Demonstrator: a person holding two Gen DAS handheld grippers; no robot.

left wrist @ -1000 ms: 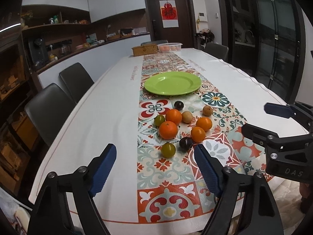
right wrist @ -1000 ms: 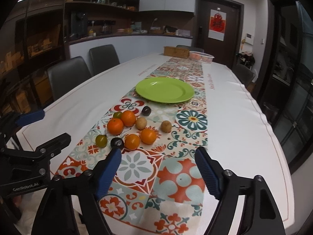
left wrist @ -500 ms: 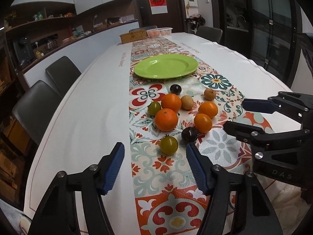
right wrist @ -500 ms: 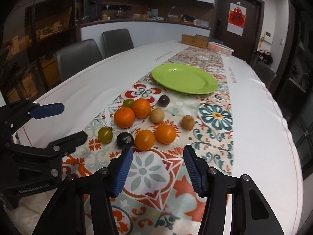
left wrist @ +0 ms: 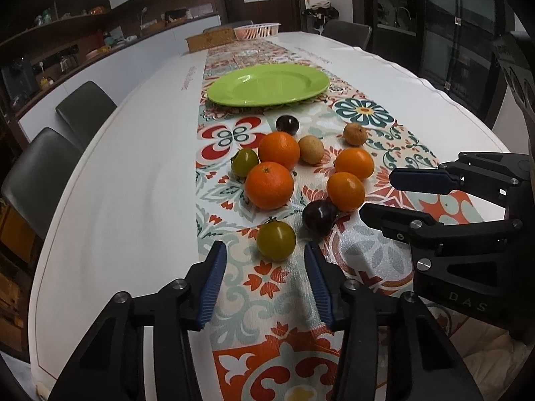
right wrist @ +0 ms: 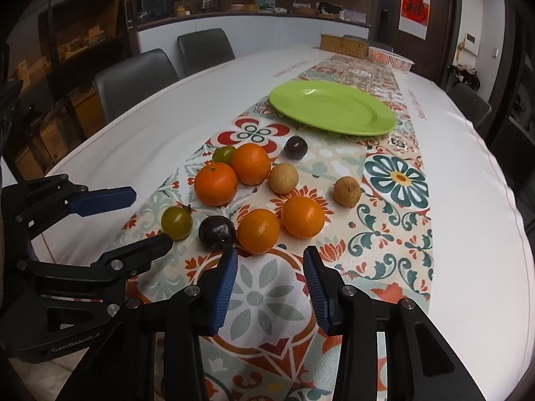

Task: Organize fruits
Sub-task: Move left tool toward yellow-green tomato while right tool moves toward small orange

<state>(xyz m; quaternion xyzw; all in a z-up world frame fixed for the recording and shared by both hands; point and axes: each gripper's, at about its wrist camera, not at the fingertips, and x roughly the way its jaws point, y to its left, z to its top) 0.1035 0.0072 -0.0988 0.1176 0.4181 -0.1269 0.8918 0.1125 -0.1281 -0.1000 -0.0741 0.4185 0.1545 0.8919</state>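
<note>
Several fruits lie on the patterned runner: oranges [left wrist: 269, 184] [right wrist: 258, 230], green tomatoes [left wrist: 276, 240] [right wrist: 177, 222], dark plums [left wrist: 319, 217] [right wrist: 217, 233] and tan longans [left wrist: 311, 149] [right wrist: 347, 191]. An empty green plate [left wrist: 267, 84] [right wrist: 332, 107] sits beyond them. My left gripper [left wrist: 264, 279] is open, just short of the nearest green tomato; it also shows in the right wrist view [right wrist: 147, 215]. My right gripper [right wrist: 270, 282] is open, just short of the nearest orange; it also shows in the left wrist view [left wrist: 384, 193].
The long table [left wrist: 133, 153] has a white cloth. A wooden box [left wrist: 210, 39] and a pink basket [left wrist: 256, 30] stand at its far end. Dark chairs [left wrist: 36, 173] [right wrist: 133, 77] line the left side; another [right wrist: 468, 100] is on the right.
Both grippers have moved forward and down toward the fruit cluster. Their jaws have narrowed a little but stay open. The fruits have not moved.
</note>
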